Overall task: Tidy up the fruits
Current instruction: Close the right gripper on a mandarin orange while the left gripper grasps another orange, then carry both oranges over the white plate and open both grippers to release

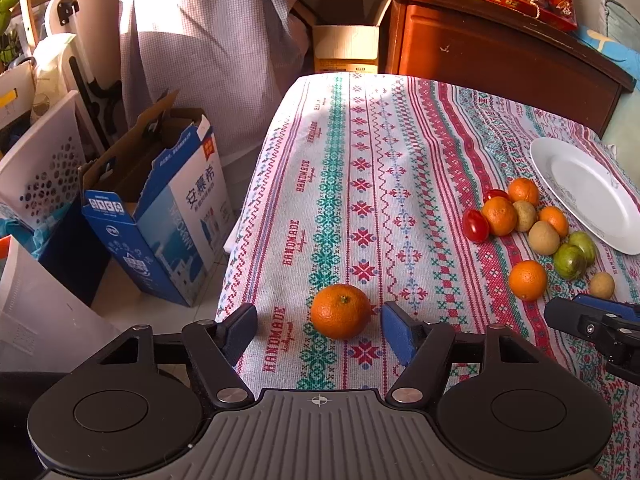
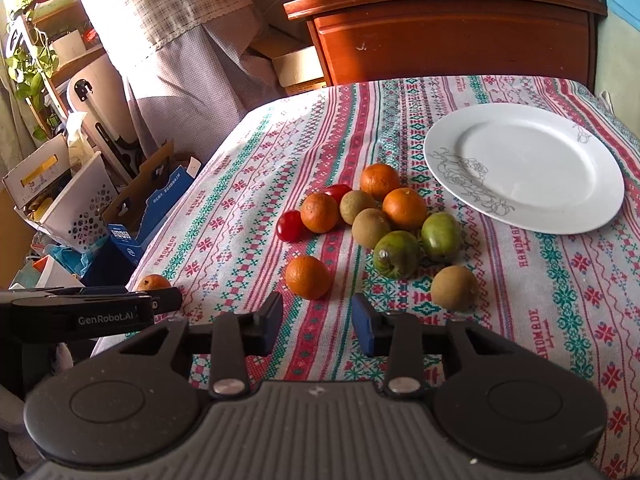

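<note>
A lone orange (image 1: 341,311) lies on the patterned tablecloth (image 1: 360,168), just ahead of my open left gripper (image 1: 319,330), between the lines of its fingers but not touched. A cluster of fruit lies near a white plate (image 2: 524,168): several oranges (image 2: 404,208), two red tomatoes (image 2: 290,225), brown round fruits (image 2: 370,227) and two green fruits (image 2: 397,254). My right gripper (image 2: 318,326) is open and empty, just short of a separate orange (image 2: 307,277). The plate holds nothing.
The table's left edge drops to a floor crowded with a blue carton (image 1: 160,216), a white perforated basket (image 1: 44,168) and boxes. A wooden cabinet (image 2: 452,36) stands behind the table. The left gripper shows at the right wrist view's left edge (image 2: 92,312).
</note>
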Available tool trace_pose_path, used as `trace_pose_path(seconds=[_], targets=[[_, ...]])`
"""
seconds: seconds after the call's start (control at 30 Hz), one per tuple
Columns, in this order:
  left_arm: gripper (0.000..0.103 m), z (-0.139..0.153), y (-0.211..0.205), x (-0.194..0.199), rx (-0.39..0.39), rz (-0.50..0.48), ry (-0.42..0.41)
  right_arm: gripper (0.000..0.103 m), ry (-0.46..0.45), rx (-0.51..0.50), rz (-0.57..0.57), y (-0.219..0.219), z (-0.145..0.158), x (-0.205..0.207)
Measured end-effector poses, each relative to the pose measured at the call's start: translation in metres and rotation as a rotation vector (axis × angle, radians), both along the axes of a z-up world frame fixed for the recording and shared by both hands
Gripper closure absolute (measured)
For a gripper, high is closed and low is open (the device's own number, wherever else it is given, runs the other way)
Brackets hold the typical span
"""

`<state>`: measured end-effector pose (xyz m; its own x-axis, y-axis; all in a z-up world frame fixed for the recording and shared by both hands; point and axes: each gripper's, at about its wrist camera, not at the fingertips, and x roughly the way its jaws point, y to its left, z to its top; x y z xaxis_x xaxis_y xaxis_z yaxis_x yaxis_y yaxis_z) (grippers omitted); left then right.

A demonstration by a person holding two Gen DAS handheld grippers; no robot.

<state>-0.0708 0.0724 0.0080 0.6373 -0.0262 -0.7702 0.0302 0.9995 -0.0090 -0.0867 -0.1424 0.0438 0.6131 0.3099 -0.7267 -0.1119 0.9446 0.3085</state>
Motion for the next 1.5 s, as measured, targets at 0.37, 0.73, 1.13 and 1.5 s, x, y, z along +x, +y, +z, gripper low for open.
trace_pose_path(seconds=[0.37, 0.73, 1.13, 1.5], targets=[[0.045, -0.003, -0.003, 0.003, 0.014, -0.006, -0.019, 0.068, -0.014, -0.027, 0.002, 0.011, -0.007, 0.013], [0.075, -0.001, -0.005, 0.003, -0.026, -0.033, -0.044, 0.076, -0.023, -0.001, 0.008, 0.009, -0.005, 0.012], [0.075, 0.009, -0.011, 0.000, -0.079, -0.054, -0.081, 0.076, -0.026, 0.005, -0.038, -0.004, 0.000, 0.010], [0.075, 0.037, -0.045, 0.016, -0.168, -0.143, -0.118, 0.076, -0.065, 0.015, -0.140, -0.046, 0.034, 0.011]])
